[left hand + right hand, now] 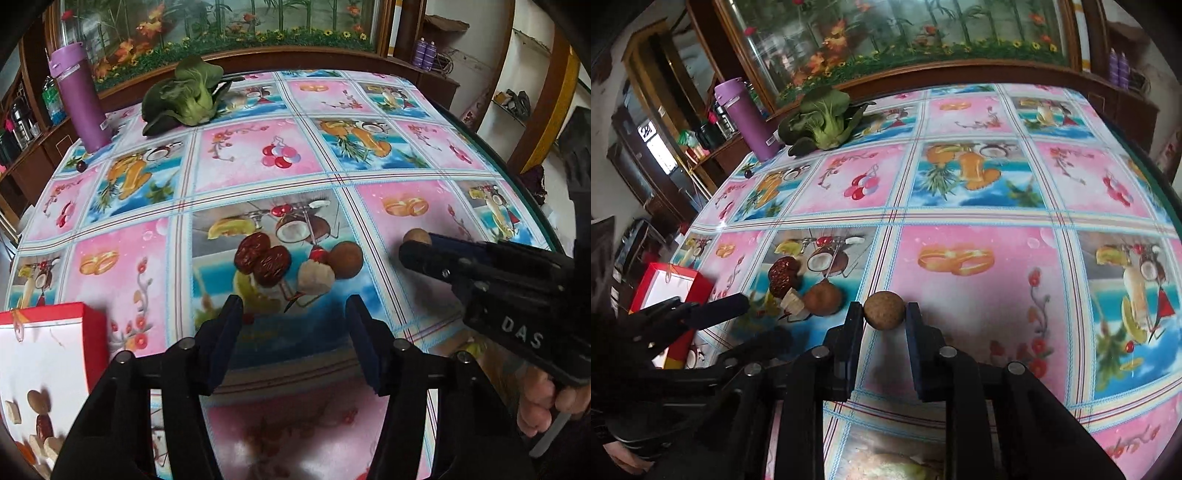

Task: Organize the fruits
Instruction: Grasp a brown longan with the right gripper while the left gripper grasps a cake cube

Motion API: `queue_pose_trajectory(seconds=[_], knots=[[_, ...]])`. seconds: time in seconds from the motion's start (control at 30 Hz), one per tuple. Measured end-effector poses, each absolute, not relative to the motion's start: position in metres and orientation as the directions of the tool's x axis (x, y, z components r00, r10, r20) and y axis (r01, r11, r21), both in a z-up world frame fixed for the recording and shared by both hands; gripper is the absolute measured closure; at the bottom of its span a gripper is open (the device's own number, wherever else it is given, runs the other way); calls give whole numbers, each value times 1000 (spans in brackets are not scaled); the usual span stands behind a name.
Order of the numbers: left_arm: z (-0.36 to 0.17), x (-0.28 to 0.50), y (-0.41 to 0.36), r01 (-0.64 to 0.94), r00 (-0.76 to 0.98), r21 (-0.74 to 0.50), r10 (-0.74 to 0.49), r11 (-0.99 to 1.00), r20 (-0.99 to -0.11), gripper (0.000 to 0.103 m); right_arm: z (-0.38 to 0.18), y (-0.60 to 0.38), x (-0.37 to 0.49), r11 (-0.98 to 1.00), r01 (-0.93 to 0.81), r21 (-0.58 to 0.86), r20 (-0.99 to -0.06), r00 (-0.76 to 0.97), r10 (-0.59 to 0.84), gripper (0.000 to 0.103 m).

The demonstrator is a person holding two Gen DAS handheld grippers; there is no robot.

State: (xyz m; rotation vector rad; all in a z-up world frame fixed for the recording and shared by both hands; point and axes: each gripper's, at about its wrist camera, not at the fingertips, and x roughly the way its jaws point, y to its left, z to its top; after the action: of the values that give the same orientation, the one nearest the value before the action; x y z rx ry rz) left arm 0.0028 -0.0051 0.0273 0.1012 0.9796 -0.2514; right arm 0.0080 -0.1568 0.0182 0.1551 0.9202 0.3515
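Round brown rough-skinned fruit (884, 309) on tabletop (979, 295), between right gripper (884, 314) pads, contact apparent. Advise firm centred squeeze before lifting. Left gripper (295, 321) wide, empty.

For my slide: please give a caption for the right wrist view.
Right gripper closes around a round brown fruit on the patterned tablecloth.
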Motion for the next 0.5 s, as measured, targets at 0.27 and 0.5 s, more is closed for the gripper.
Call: queue_pose_trajectory(seconds=[0.27,0.5], knots=[[19,19,-16,256,509,-27,-158,966,-846,52,23,-158,7,926,-225,304,-735,563,378,81],[17,24,-17,261,524,-10,-150,965,-838,62,24,-159,8,926,-222,306,-731,568,378,81]])
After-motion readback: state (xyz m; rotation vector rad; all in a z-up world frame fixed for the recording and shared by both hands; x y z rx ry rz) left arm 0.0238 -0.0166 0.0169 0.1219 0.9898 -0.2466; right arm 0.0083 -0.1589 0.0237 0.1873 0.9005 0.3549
